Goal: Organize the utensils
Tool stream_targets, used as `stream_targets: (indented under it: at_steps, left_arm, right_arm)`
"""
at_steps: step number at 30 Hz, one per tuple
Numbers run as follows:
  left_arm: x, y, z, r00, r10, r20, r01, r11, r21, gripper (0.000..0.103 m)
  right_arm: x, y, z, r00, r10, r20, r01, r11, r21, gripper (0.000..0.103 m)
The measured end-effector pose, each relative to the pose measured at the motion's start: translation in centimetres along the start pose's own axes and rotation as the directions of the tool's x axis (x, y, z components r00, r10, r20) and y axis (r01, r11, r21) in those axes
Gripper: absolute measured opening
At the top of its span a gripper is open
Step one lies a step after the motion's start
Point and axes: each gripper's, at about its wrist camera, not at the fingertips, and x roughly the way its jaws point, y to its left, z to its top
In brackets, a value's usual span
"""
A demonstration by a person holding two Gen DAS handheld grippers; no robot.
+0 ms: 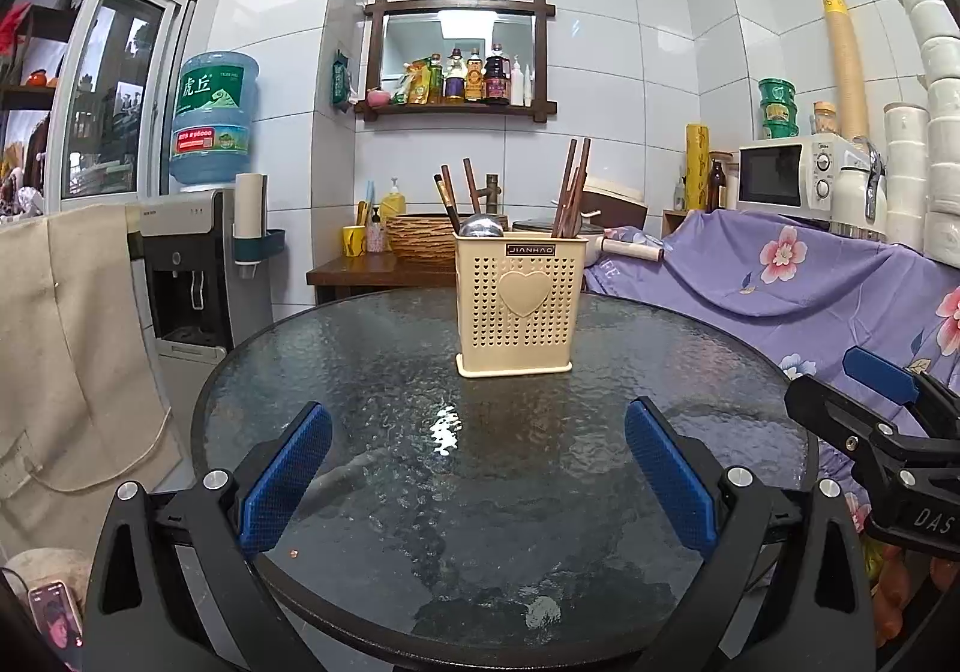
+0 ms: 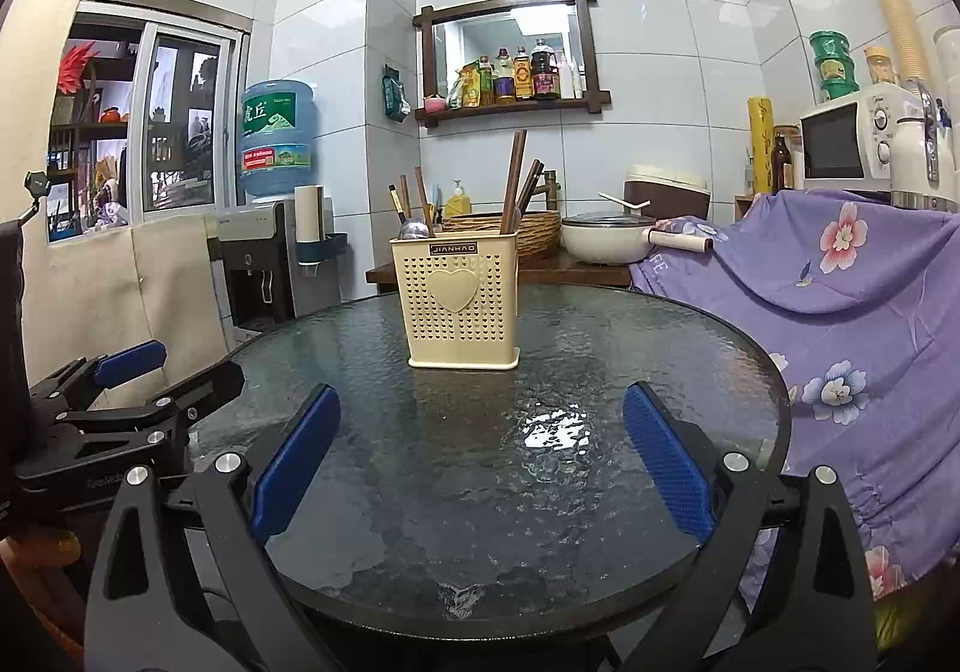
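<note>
While both tools hang low over the near edge of the round glass table [image 1: 336,372], the left hand-held gripper [image 1: 478,462] is spread wide with nothing between its blue pads [image 1: 287,477], and the right hand-held gripper [image 2: 480,459] is spread just as wide and grasps nothing. Each shows at the edge of the other's view, the right one off to the right in the left wrist view and the left one off to the left in the right wrist view.

The cream utensil holder [image 1: 519,306] stands upright on the far half of the table, well apart from both grippers, its perforated front bearing a raised heart and a small dark label. Dark wooden chopsticks [image 1: 573,189] lean together in its right compartment. In its left compartment stand a few more brown sticks [image 1: 471,186] and the rounded metal bowl of a spoon [image 1: 480,227], which just clears the rim. The tabletop around the holder is bare, with a bright patch of reflected light near the middle.

Behind the table, a purple flowered cloth [image 1: 780,276] drapes over something on the right, a microwave [image 1: 792,177] sits above it, and a water dispenser [image 1: 192,264] with a blue bottle stands on the left by the tiled wall.
</note>
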Motion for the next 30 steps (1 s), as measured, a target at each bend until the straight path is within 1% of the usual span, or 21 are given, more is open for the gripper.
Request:
stream_targets:
  at_steps: [16, 22, 28, 30]
  left_arm:
    - [0.32, 0.3, -0.01, 1.0, 0.012, -0.005, -0.012, 1.0, -0.001, 0.096]
    - [0.28, 0.6, 0.07, 1.0, 0.009, -0.014, -0.01, 1.0, -0.021, 0.096]
    - [0.4, 0.58, 0.18, 0.999, 0.023, -0.03, -0.024, 1.0, -0.009, 0.096]
    - [0.47, 0.55, 0.14, 0.999, 0.013, -0.039, -0.014, 1.0, -0.007, 0.096]
  right_arm:
    - [0.25, 0.52, 0.06, 1.0, 0.007, -0.009, -0.007, 1.0, -0.007, 0.094]
    - [0.24, 0.47, 0.06, 1.0, 0.006, -0.009, -0.007, 1.0, -0.007, 0.094]
    - [0.24, 0.48, 0.11, 1.0, 0.008, -0.009, -0.008, 1.0, -0.003, 0.094]
    - [0.25, 0.52, 0.15, 1.0, 0.009, -0.007, -0.009, 1.0, -0.003, 0.094]
